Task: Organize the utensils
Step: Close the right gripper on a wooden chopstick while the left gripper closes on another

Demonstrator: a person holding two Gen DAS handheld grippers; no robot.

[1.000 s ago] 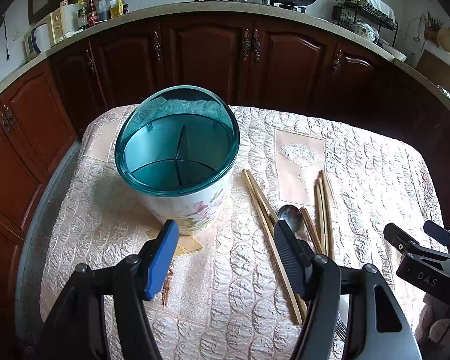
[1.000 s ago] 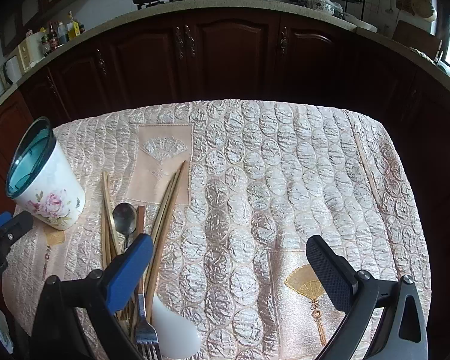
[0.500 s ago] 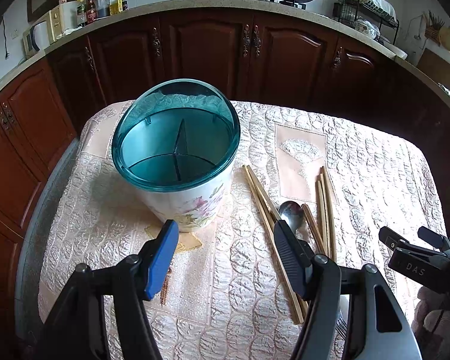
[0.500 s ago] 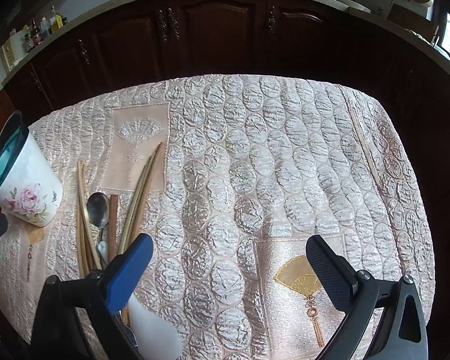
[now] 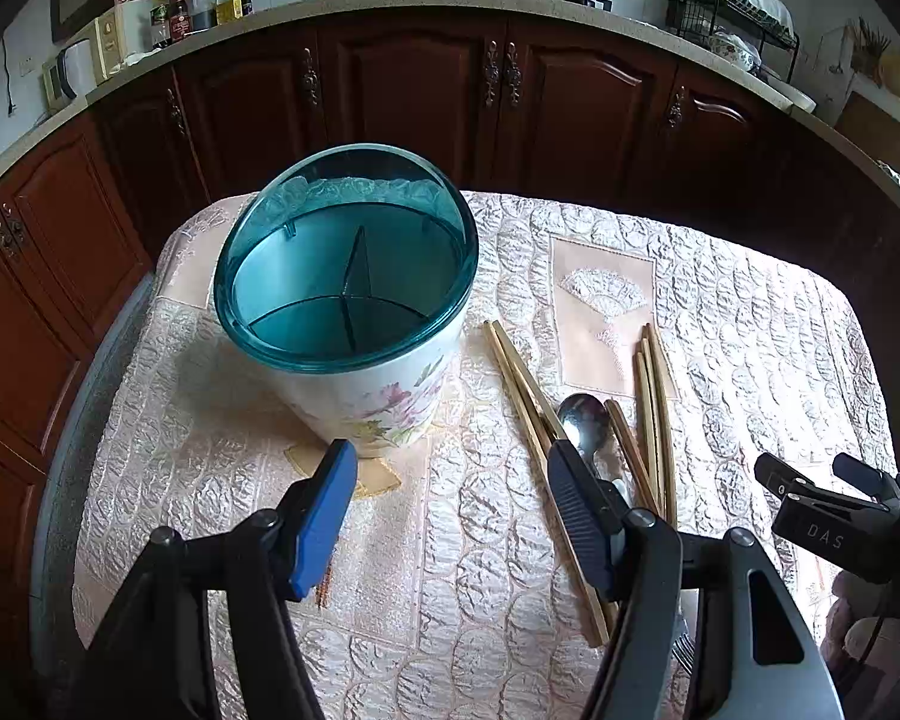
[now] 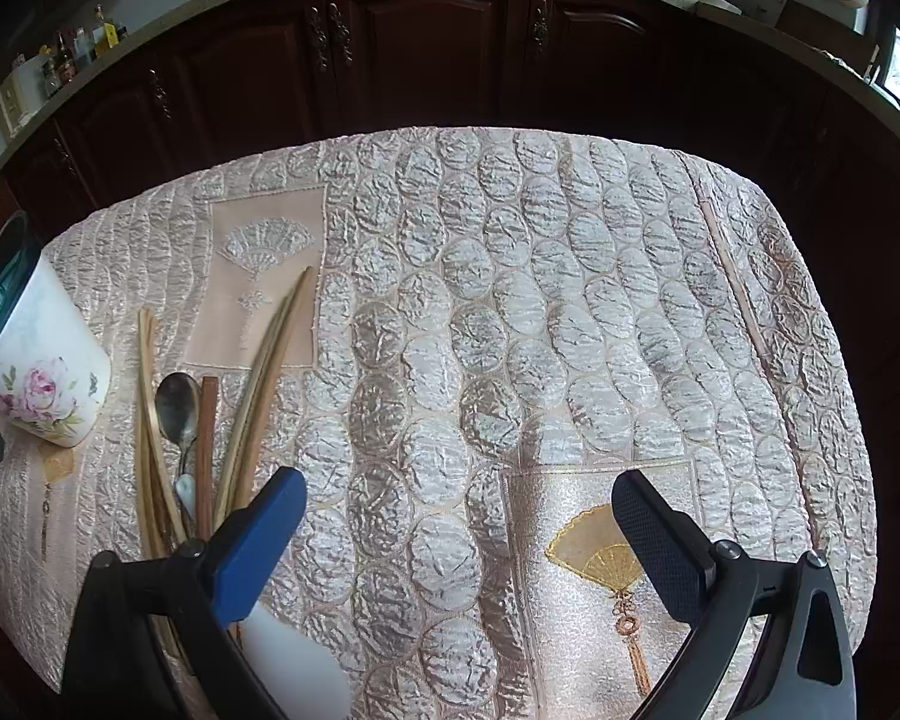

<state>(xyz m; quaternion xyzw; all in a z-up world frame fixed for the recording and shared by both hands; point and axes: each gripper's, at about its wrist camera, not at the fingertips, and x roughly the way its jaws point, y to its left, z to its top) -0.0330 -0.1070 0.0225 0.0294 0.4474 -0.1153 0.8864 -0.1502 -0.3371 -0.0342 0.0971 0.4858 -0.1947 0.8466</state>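
Note:
A white floral utensil holder [image 5: 384, 402] with a teal divided rim stands on the quilted tablecloth; it also shows at the left edge of the right wrist view [image 6: 36, 372]. To its right lie several wooden chopsticks [image 5: 519, 381], a metal spoon [image 5: 582, 420] and a darker chopstick [image 6: 207, 438]. A white ceramic spoon [image 6: 294, 666] and a fork [image 5: 684, 648] lie near the front edge. My left gripper [image 5: 450, 510] is open and empty, just in front of the holder. My right gripper [image 6: 456, 522] is open and empty, above the cloth right of the utensils.
The table is covered by a pink quilted cloth [image 6: 510, 312] with fan patches. Dark wooden kitchen cabinets [image 5: 414, 90] curve behind it, with a counter bearing bottles [image 5: 198, 0] and pans. The right gripper's body [image 5: 834, 522] shows at the right edge of the left wrist view.
The left gripper has drawn slightly closer to the holder. The right gripper has risen and tilted, so the table sits lower in its view. Both stay open.

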